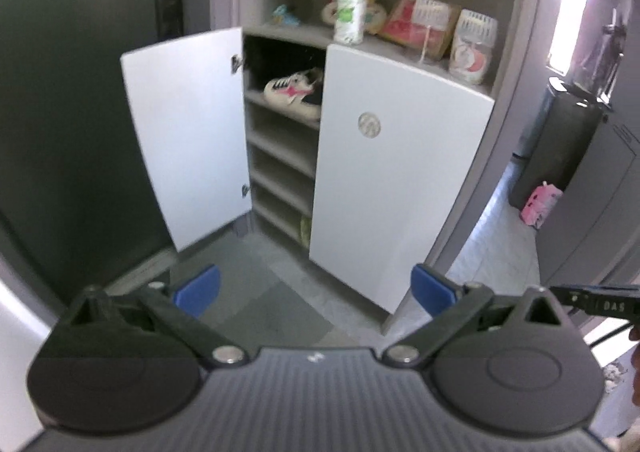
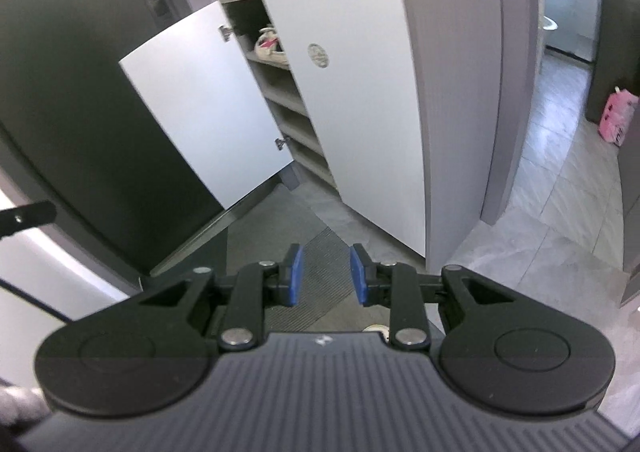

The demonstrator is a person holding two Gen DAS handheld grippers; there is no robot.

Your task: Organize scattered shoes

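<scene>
**Both grippers empty in front of the open shoe cabinet**

The left gripper (image 1: 316, 290) has its blue pads spread wide with nothing between them. The right gripper (image 2: 326, 276) has its pads drawn in to a narrow gap, yet they too grasp nothing; only the dark floor mat (image 2: 320, 272) shows through the gap. Both point down and forward at the white shoe cabinet (image 1: 400, 172).

The cabinet's left door (image 1: 188, 132) is swung open and its right door (image 1: 404, 176) is closed. Inside, a white sneaker with pink and black markings (image 1: 296, 92) lies on the upper shelf (image 1: 280, 104). The shelves below it look bare, apart from something yellowish low down that is too hidden to name. No loose shoe is visible on the floor in either view.

By my reading, this is the gap between placements: one shoe is stowed and the hands are free. The next move likely calls for turning away from the cabinet to find another stray shoe, then opening the right gripper wider to take it.
</scene>
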